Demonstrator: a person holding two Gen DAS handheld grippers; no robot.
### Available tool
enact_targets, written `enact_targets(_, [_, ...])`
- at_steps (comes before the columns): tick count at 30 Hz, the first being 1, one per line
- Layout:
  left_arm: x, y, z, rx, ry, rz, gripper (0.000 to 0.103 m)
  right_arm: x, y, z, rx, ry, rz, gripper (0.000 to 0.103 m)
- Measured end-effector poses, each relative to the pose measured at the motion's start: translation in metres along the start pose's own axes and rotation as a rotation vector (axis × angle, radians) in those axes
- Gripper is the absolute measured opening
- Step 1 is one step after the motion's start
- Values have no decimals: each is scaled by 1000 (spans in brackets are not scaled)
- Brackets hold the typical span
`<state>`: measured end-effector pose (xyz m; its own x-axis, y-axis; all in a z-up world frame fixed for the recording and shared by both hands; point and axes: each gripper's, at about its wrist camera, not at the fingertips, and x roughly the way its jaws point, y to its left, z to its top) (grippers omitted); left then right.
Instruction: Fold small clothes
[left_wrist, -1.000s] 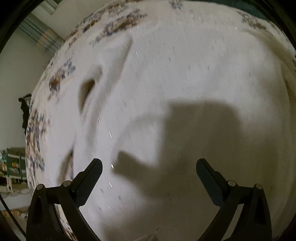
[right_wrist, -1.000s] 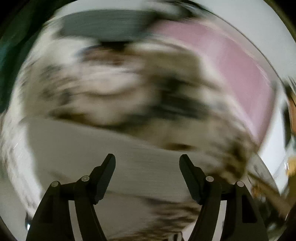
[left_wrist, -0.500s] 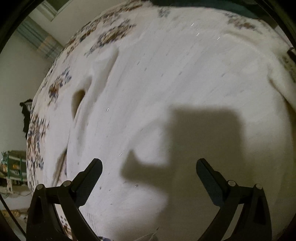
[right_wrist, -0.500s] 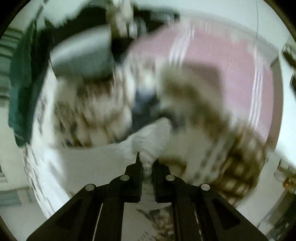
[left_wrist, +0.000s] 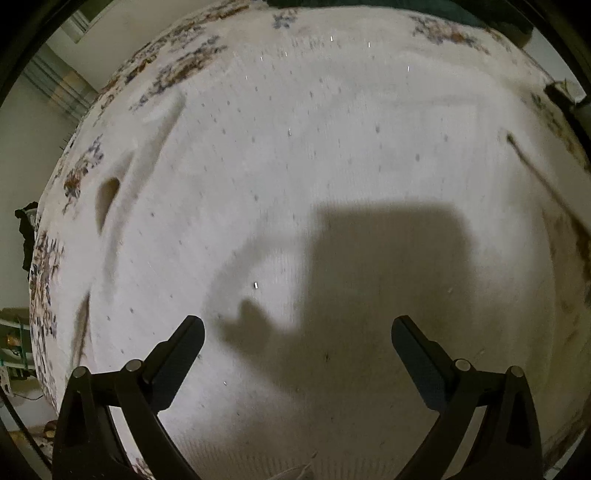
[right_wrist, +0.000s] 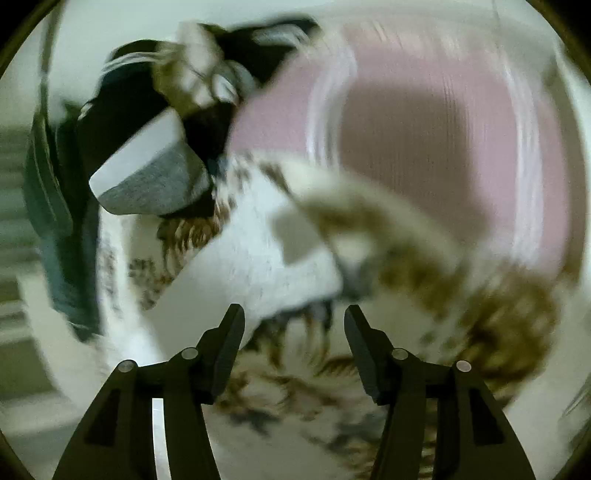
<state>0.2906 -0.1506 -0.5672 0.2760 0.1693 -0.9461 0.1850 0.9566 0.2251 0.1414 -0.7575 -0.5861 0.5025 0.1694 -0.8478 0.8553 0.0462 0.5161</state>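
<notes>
A white knitted garment (left_wrist: 314, 155) with small dark flecks lies spread over a floral bedspread (left_wrist: 81, 170) and fills the left wrist view. My left gripper (left_wrist: 297, 334) is open and empty, close above the garment, casting a shadow on it. In the blurred right wrist view the same white garment (right_wrist: 255, 266) lies just beyond my right gripper (right_wrist: 293, 321), which is open and holds nothing.
A pink striped blanket (right_wrist: 436, 122) covers the far right of the bed. A folded grey and white garment (right_wrist: 147, 173) lies at the left beside dark clothes (right_wrist: 110, 122). The floral bedspread (right_wrist: 498, 314) shows beneath.
My right gripper shut on the white garment half a second ago, lifted it, and has now opened and let it go. My left gripper has drifted slightly over the garment, still open.
</notes>
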Motion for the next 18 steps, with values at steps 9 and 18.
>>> enact_targets(9, [12, 13, 1, -61, 32, 3, 103, 66, -14, 19, 289, -185, 337, 13])
enact_targets(18, [-23, 47, 13, -205, -26, -59, 103, -13, 106, 34, 21, -328, 325, 13])
